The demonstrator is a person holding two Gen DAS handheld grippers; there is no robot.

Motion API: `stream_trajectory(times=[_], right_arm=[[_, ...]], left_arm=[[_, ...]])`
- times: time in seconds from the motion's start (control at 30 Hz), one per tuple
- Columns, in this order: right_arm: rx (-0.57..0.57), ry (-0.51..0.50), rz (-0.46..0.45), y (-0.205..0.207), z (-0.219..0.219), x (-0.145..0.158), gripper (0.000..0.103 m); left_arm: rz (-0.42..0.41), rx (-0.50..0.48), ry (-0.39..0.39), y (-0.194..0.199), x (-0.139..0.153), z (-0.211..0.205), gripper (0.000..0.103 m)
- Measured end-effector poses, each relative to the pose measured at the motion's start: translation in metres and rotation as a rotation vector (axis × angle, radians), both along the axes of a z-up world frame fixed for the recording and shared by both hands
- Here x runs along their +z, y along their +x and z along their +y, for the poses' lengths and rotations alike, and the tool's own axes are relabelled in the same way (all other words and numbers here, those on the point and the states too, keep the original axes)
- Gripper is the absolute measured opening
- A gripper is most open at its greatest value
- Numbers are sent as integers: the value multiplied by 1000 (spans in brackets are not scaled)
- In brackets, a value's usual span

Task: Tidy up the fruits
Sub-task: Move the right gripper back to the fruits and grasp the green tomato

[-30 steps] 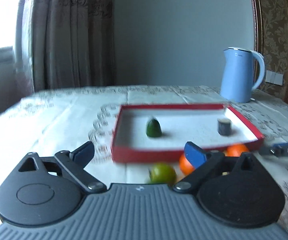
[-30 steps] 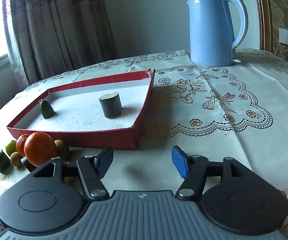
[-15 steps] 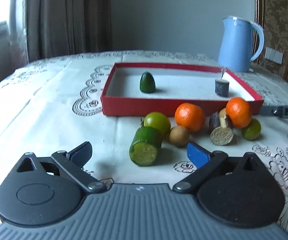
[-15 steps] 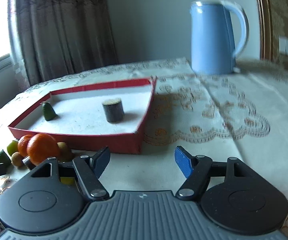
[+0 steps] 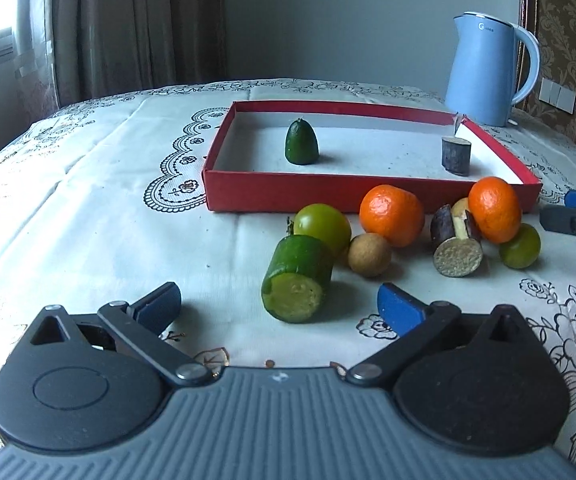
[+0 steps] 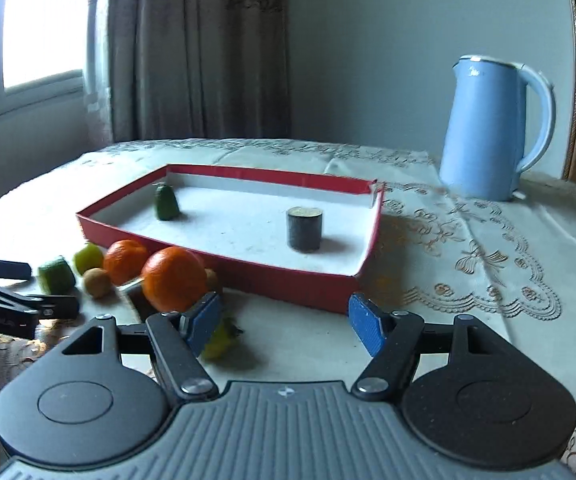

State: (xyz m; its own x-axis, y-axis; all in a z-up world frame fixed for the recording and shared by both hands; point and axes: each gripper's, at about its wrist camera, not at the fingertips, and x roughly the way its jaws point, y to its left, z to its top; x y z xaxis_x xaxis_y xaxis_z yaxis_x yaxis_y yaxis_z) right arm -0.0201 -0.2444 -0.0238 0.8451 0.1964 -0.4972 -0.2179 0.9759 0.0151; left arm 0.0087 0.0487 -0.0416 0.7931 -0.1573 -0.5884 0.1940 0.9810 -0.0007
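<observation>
Lying on its side on an embroidered cloth-covered table (image 5: pixel 88 208), a stubby green cylinder (image 5: pixel 297 279) with a pale, rough cut face is seen just ahead of the left gripper (image 5: pixel 280 303), whose blue-padded fingers are spread wide with nothing between them. Behind the cylinder, a loose cluster is formed by a smooth yellow-green round fruit (image 5: pixel 322 227), a small matte brown ball (image 5: pixel 369 255), two dimpled oranges (image 5: pixel 392 215) (image 5: pixel 494 209), a dark purple stalk piece (image 5: pixel 456 240) with a grainy round cut end, and a small glossy lime (image 5: pixel 520 247). Beyond them a shallow red cardboard tray (image 5: pixel 328 196) with a white floor is placed; inside it a cone-shaped dark green piece (image 5: pixel 301 147) stands upright at the left and a short dark cylinder (image 5: pixel 456 155) stands near the right wall, well apart. A smooth pale-blue kettle (image 5: pixel 484 70) is set behind the tray. The right gripper (image 6: pixel 284 322) is held open and empty near the tray's front edge, the nearer orange just beside its left finger (image 6: pixel 204 320).
</observation>
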Motion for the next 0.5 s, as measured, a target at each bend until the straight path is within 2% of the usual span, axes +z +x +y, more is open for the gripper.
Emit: stream_trajectory(times=[0.1,0.23,0.3,0.5], right_arm=[[65,25,49,1,4,-4,70],[107,13,67,4,17,-8,70],[119,-4,65,6,24,-10,67],[129,-22,91,16,35,-19,47]], left_arm=[[2,1,-2,0,0,0,103],[3,1,-5,1,0,0,103],[3,0,-6,1,0,0,103],[3,1,-5,0,0,0,103]])
